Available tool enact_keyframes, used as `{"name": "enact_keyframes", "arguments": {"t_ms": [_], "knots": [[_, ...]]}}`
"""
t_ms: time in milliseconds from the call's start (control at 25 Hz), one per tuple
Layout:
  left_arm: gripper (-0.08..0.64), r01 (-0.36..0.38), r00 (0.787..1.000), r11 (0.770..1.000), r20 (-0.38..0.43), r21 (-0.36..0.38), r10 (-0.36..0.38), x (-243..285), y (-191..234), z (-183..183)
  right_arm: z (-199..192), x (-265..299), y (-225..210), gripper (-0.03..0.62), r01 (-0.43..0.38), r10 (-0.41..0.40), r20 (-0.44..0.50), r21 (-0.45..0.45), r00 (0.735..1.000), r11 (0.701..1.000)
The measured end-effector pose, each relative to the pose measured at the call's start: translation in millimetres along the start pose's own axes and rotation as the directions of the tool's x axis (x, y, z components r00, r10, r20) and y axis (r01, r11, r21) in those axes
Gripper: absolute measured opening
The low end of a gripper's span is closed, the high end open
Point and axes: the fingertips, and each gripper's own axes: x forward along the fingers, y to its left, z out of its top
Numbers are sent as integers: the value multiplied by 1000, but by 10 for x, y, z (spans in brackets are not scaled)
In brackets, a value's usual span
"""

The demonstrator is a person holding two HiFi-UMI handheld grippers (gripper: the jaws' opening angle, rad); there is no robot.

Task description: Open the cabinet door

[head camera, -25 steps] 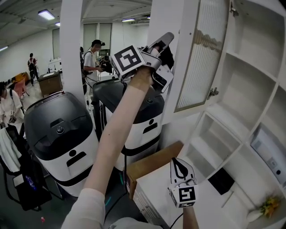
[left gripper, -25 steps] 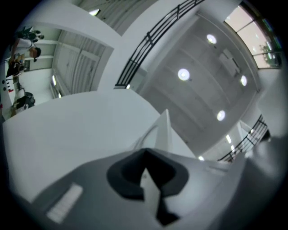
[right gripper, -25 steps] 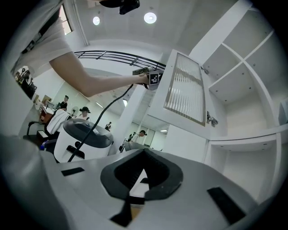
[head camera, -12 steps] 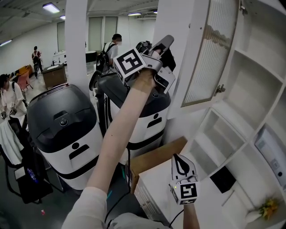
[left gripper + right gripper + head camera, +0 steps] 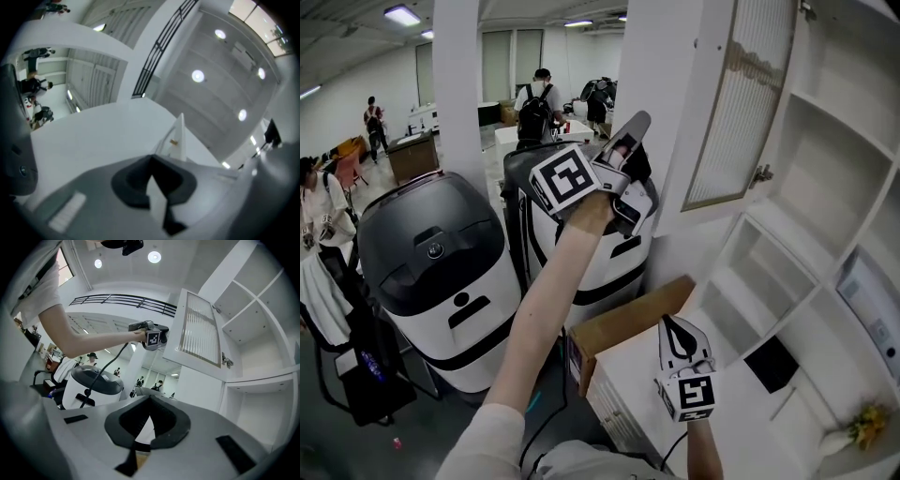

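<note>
The door has a ribbed translucent pane in a smooth white frame, with a metal hinge. The shelves look matt white. The machines wear glossy black-and-white plastic; the box is plain brown cardboard.

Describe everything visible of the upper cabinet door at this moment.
The cabinet door is a white frame around a ribbed, translucent-looking panel. It stands swung open, out from the white shelving, and hangs upright on small metal hinges at its right edge. The left gripper, jaws shut and empty, is raised beside its free edge. Whether it touches the door cannot be told.
</note>
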Motion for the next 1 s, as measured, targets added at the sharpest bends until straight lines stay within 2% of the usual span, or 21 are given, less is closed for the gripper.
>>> {"name": "enact_keyframes", "arguments": {"t_ms": [80, 160, 200, 280, 320, 400, 480, 720, 840, 1000], "knots": [[6, -6, 1000, 1000, -7, 11, 6, -154, -10, -125, 13, 2, 6, 0, 2, -2, 5, 8, 1000, 1000], [6, -10, 1000, 1000, -15, -21, 10, -321, -32, -290, 14, 1, 20, 0, 3, -3, 8, 20, 1000, 1000], [6, -35, 999, 999, -26, -23, 35, -432, -7, -385, 6, -2, 37, 0, 2, -2, 9, 25, 1000, 1000], [6, -113, 992, 993, -56, 38, 115, -682, 108, -551, -16, -8, 75, 0, -3, 3, 8, 28, 1000, 1000], [6, -125, 989, 989, -66, 74, 130, -782, 133, -617, -22, -10, 88, 0, -4, 4, 7, 29, 1000, 1000], [6, -114, 989, 987, -86, 118, 124, -939, 114, -757, -28, -20, 95, 0, -2, 2, 6, 35, 1000, 999], [6, -122, 983, 984, -121, 131, 138, -1121, 117, -941, -44, -38, 80, 0, 5, -5, 5, 47, 1000, 999], [6, -220, 949, 960, -190, 174, 252, -1747, 270, -1482, -138, -101, 51, 0, 26, -26, -4, 94, 1000, 995], [6, -244, 936, 954, -216, 175, 279, -1977, 295, -1665, -194, -124, 43, 0, 41, -39, -17, 119, 999, 992], [6, -275, 909, 930, -249, 242, 334, -2231, 298, -1871, -237, -133, 61, 0, 45, -42, -29, 128, 999, 991]]}}
